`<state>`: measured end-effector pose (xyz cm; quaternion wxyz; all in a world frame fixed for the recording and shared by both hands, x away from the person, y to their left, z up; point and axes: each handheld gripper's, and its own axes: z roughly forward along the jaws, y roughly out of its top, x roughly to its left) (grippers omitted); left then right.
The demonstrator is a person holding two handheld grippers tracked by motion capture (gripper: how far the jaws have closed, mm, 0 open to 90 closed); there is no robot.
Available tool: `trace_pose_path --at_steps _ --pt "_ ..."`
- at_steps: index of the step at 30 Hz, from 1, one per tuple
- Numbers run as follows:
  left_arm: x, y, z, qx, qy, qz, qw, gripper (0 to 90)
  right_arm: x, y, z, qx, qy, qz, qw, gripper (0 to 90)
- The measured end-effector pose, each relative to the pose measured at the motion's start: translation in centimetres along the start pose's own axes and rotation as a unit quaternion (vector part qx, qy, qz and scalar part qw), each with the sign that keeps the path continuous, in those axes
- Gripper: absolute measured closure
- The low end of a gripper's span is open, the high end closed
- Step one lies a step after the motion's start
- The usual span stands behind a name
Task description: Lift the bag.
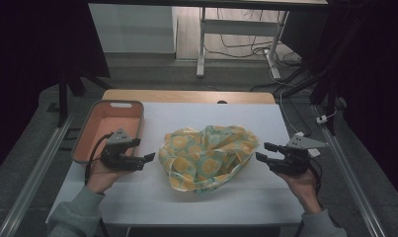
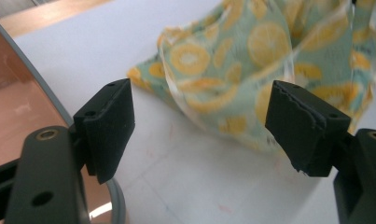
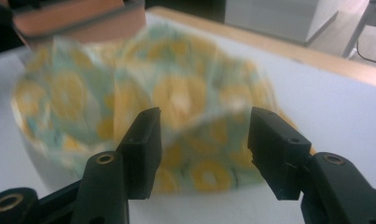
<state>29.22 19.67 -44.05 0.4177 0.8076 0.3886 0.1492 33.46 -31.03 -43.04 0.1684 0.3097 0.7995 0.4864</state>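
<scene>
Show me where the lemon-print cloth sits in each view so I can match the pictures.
High view: lemon-print cloth bunched at the table's centre, between both grippers.
Left gripper view: upper right, past the open jaws.
Right gripper view: across the middle, blurred, behind the open jaws.
Shared landmark: the orange bin, at the left edge and at upper left.

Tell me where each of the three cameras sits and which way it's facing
High view: above the person's side, looking forward and down at the table; forearms, left gripper and right gripper show.
Left gripper view: on the left gripper, facing the cloth; open jaws show, tub beside.
Right gripper view: on the right gripper, facing the cloth; open jaws show.
All share the lemon-print cloth.
</scene>
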Motion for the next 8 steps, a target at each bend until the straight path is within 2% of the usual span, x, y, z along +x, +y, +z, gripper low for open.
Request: trace_pose_path --at_steps 4,8 --pt "0.19 -0.74 0.26 0.011 0.001 -0.002 0.9999 24.3 -0.12 -0.69 0.34 0.007 -0.001 -0.002 1.0 43.9" --pt "0.48 -1.02 0.24 0.009 0.001 -0.009 0.9999 24.4 -0.02 -0.88 0.8 0.009 -0.004 -0.01 0.9999 44.0"
